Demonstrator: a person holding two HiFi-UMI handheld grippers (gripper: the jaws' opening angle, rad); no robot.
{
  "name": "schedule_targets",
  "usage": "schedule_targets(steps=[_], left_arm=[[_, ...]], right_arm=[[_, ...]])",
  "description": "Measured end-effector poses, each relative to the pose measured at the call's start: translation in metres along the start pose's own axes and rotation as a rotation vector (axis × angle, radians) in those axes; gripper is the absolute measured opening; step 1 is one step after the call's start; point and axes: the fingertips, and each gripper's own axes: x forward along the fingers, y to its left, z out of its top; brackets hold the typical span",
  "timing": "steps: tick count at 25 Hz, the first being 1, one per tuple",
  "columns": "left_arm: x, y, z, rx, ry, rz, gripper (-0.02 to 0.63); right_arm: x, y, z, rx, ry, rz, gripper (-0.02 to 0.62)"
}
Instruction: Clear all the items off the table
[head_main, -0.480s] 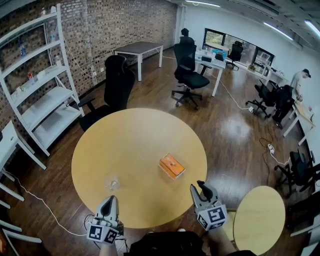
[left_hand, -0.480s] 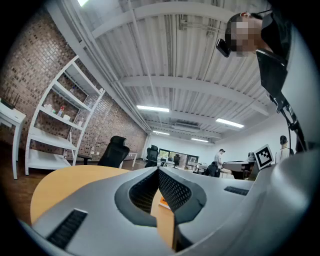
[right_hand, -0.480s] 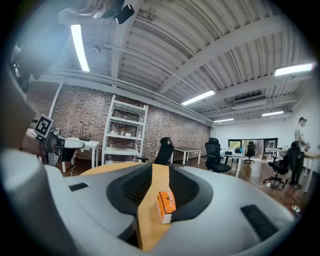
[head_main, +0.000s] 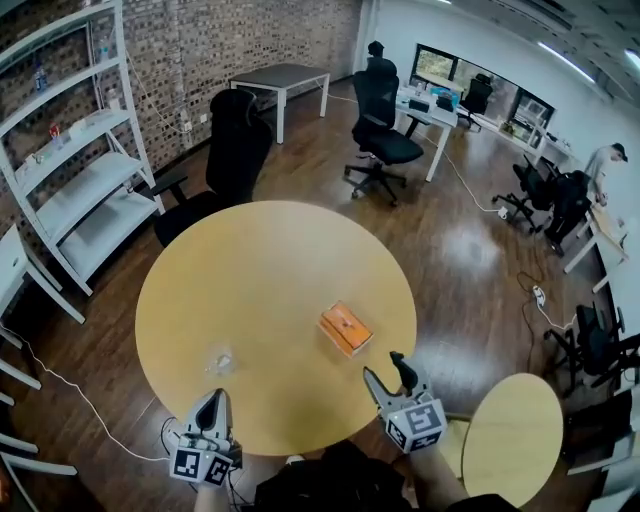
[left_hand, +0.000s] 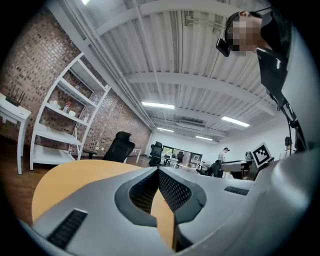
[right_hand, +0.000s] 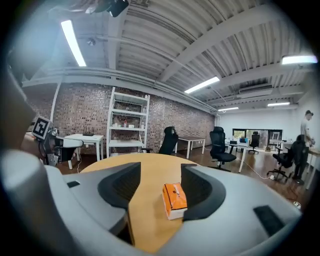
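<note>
An orange box (head_main: 345, 329) lies flat on the round yellow table (head_main: 250, 270), right of its middle. A small clear object (head_main: 221, 360) sits near the table's front left. My right gripper (head_main: 388, 375) hovers at the front edge just right of the box, open and empty. In the right gripper view the orange box (right_hand: 174, 200) shows ahead between the spread jaws of that gripper (right_hand: 161, 182), untouched. My left gripper (head_main: 209, 405) is at the front left edge, shut on nothing. In the left gripper view its tips (left_hand: 157, 172) meet over the tabletop.
A black office chair (head_main: 235, 160) stands behind the table, with white shelves (head_main: 70, 180) at the left wall. A smaller round table (head_main: 515, 435) stands close at the right. Further desks and chairs fill the back, with a person (head_main: 603, 165) at the far right.
My right gripper has edged left, closer to the orange box. The left gripper has stayed about where it was. The box and the clear object have not moved.
</note>
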Motion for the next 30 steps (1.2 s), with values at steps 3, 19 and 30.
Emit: schedule_targets(steps=[3,19,30], left_arm=[[0.021,-0.010,-0.010,0.017,0.015,-0.007,0.000],[0.127,-0.024,-0.073,0.016,0.158,0.017,0.000],[0.141,-0.018,-0.099,-0.052,0.229,0.083,0.000]], right_arm=[[0.016,-0.014,-0.008,-0.009,0.031,0.022,0.283],[0.161,-0.041,-0.127,-0.004,0.477,0.201,0.434],[0.213,-0.035,-0.187,-0.100,0.678,0.259,0.494]])
